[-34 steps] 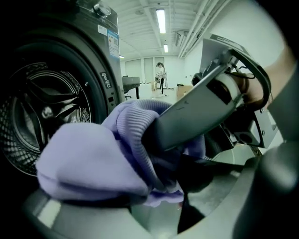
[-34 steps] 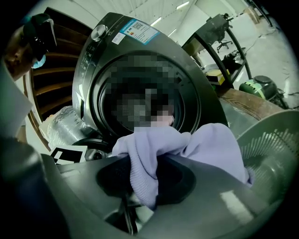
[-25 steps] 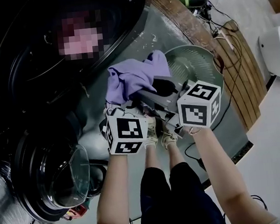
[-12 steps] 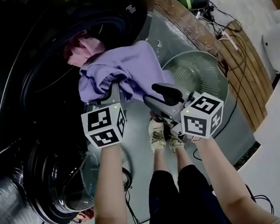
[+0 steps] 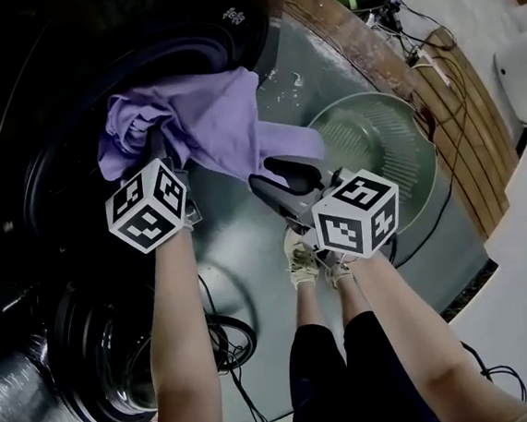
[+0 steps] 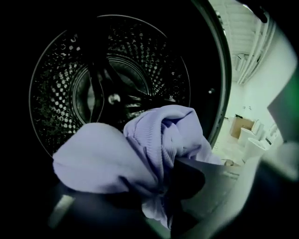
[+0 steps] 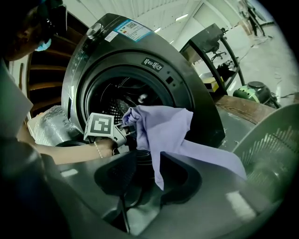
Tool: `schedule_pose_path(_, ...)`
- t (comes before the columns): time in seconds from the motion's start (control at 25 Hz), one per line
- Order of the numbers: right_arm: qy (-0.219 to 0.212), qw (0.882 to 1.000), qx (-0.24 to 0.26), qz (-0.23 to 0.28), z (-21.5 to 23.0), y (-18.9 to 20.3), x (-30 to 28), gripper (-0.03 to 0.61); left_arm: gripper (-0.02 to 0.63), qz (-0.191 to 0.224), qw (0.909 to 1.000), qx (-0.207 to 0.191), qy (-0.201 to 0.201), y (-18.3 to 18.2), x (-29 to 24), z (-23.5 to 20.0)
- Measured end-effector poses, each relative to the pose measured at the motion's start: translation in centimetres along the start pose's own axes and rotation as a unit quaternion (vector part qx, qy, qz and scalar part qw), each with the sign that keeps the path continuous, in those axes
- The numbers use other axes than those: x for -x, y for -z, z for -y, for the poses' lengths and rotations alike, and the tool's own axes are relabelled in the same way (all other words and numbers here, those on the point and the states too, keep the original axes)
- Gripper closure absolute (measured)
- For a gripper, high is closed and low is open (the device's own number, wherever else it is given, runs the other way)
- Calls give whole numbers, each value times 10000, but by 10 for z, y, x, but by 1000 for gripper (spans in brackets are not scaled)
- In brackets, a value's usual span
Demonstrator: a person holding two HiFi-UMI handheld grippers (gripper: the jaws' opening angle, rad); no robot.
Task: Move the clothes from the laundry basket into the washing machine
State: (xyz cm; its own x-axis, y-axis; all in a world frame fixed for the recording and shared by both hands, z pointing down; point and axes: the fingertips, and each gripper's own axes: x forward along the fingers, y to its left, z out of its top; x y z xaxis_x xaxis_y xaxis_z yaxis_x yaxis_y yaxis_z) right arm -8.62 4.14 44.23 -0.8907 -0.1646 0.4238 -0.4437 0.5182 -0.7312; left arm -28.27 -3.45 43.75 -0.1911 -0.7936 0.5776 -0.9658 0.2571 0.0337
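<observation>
A lilac garment (image 5: 194, 119) hangs bunched at the mouth of the dark washing machine (image 7: 140, 56). My left gripper (image 5: 160, 150) is shut on it, with its fingertips buried in the cloth. In the left gripper view the garment (image 6: 140, 149) fills the jaws in front of the perforated drum (image 6: 117, 79). One sleeve (image 5: 299, 144) trails back over my right gripper (image 5: 277, 178). That gripper's jaws have just been closing but stand apart. The cloth's tail (image 7: 158, 172) hangs just ahead of the gap and is not pinched. The round grey-green laundry basket (image 5: 381, 134) sits behind the right gripper.
The washer's round door (image 5: 102, 360) hangs open at the lower left, with black cables (image 5: 224, 334) on the floor beside it. A silver duct hose (image 5: 15, 419) lies in the corner. A wooden ledge (image 5: 398, 63) borders the basket. The person's shoes (image 5: 310, 257) stand below the grippers.
My left gripper swung left and up with the lilac garment, from over the basket to the drum mouth, rolling as it went. The right gripper stayed near the basket and sank slightly.
</observation>
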Motion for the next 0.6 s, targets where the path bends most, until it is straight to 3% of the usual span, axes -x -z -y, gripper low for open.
schedule_pose_path(0.28, -55, 9999, -128, 46, -3, 1, -17, 420, 460, 782, 9916, 340, -974, -30, -10, -34)
schedule_pose_path(0.52, -95, 9998, -144, 48, -4, 8, -21, 420, 460, 1298, 9843, 362, -1140, -60, -24, -41)
schedule_pose_path(0.6, -87, 9998, -197, 29, -2, 12, -21, 423, 448, 1208, 9836, 494, -1244, -57, -33, -45)
